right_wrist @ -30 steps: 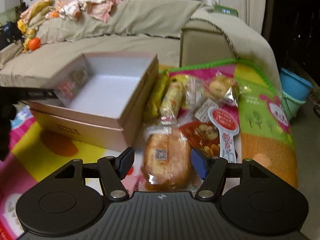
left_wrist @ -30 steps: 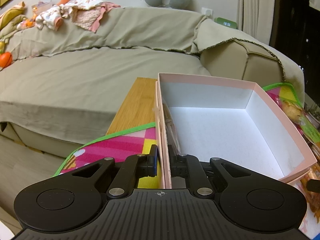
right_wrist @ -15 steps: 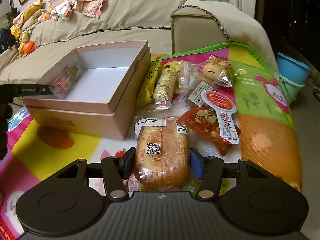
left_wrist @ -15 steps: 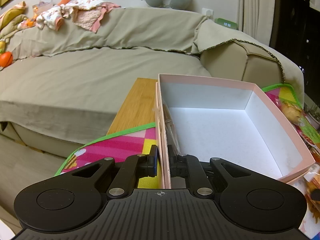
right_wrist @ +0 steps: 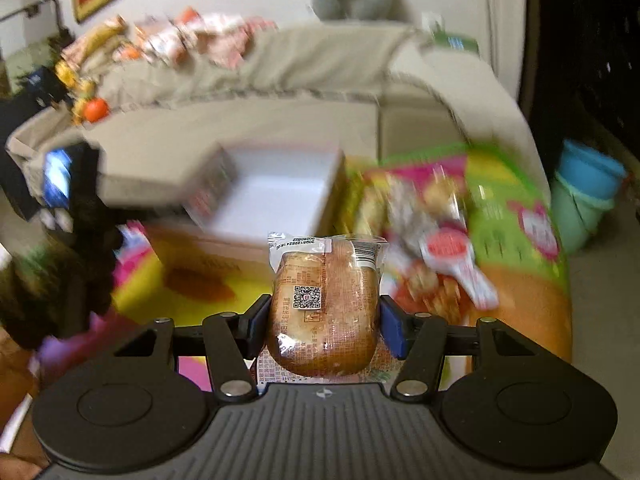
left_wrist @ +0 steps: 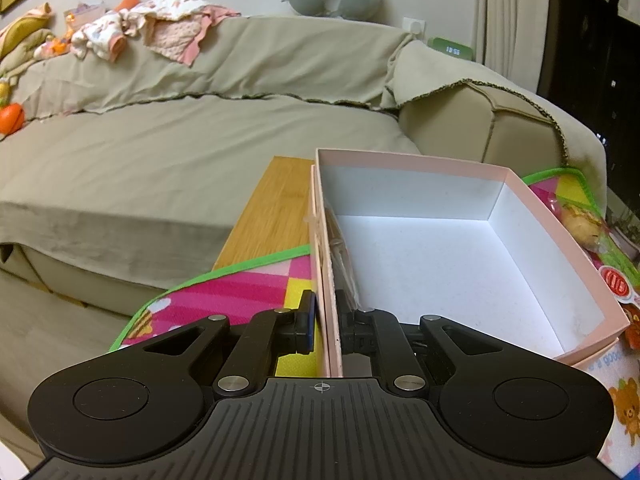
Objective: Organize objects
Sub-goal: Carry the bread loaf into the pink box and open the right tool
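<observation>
An open pink box with a white inside stands on a colourful play mat. My left gripper is shut on the box's left wall, one finger outside and one inside; a clear wrapper lies against that wall inside. In the right wrist view my right gripper is shut on a packaged bread loaf and holds it above the mat, in front of the box. A pile of snack packets lies to the right of the box. The right wrist view is blurred.
A beige sofa with clothes and toys runs behind the box. A wooden board shows under the mat's far edge. Blue and green buckets stand on the floor at the right. Snacks lie past the box's right wall.
My right gripper has closed on the bread loaf and lifted it off the mat, moving toward the box. My left gripper has kept its hold on the box wall.
</observation>
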The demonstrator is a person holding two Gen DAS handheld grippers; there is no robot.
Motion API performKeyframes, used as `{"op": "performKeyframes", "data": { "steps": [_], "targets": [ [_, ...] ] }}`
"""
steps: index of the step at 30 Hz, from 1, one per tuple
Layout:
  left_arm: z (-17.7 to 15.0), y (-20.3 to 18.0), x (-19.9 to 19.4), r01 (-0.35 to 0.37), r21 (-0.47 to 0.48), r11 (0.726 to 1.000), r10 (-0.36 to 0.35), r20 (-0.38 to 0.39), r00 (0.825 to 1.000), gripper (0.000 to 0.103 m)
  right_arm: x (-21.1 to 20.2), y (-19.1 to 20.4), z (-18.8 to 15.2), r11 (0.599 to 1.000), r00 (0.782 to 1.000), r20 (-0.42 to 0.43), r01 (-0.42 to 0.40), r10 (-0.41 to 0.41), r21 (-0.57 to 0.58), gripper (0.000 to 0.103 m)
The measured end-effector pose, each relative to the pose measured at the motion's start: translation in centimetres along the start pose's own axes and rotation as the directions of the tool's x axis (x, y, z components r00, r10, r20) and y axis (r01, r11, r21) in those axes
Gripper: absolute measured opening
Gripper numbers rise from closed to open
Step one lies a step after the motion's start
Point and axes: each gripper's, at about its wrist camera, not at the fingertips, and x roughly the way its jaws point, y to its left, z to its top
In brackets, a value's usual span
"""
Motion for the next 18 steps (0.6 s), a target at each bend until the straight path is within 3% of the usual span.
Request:
{"op": "performKeyframes", "data": {
  "steps": [4,8,12,18],
  "targets": [
    [-0.1,0.1,0.0,0.009,-0.005,1.000,-0.009,0.005,1.000,0.012,-1.1,1.9,4.5,0.998,0.993,0.107,-0.052,0.054,-0.022,0.056],
    [0.0,0.2,0.1,0.017,-0.018,1.000,-0.017,0.004,1.000,0.012,0.6,3.6,8.6,0.997,0.983,0.167,-0.070,0.074,-0.032,0.056],
    [0.1,0.3,0.1,0.021,-0.022,1.000,-0.021,0.003,1.000,0.013,4.9,4.6,11.6,0.993,0.986,0.122,-0.119,0.117,0.012,0.056],
    [0.1,0.3,0.1,0.027,-0.026,0.999,-0.027,0.004,1.000,0.013,12.6,6.0,13.6,0.989,0.993,0.037,-0.114,0.110,0.097,0.056]
  ]
}}
